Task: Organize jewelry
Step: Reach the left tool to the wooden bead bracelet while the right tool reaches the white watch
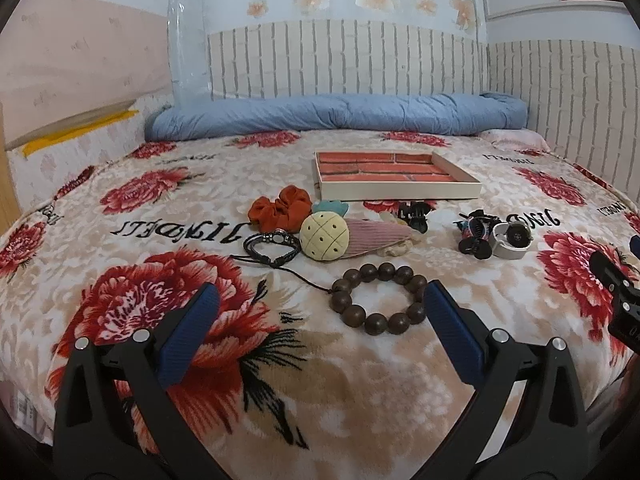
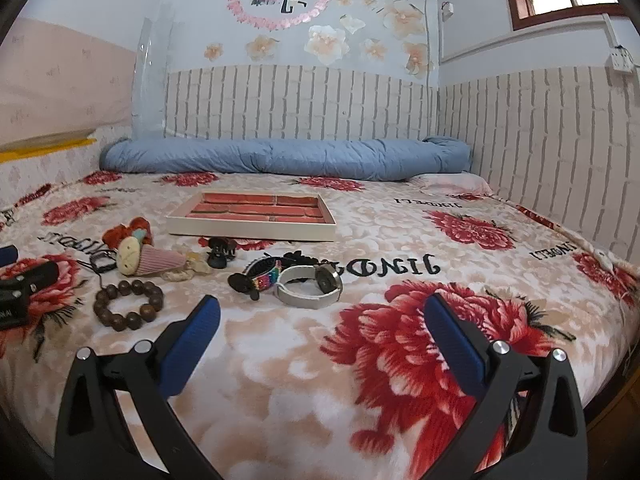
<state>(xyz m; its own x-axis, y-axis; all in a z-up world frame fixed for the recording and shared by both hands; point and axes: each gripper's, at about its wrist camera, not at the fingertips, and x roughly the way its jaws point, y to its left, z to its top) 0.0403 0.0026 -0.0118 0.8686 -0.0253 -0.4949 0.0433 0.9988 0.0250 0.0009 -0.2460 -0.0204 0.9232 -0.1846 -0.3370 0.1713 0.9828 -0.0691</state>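
Both grippers hover over the flowered blanket, fingers wide and holding nothing: left gripper, right gripper. The bead bracelet lies flat just ahead of the left one, at 12 o'clock. A black cord bracelet lies at 11, a watch lies on its side, and the tray, long side running 9 to 3, sits beyond.

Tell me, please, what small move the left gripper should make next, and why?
Probably ease the left gripper forward and down around the wooden bead bracelet. Its jaws are open and empty, the bracelet lies nearest, just ahead between the fingers, and the tray beyond holds nothing yet.
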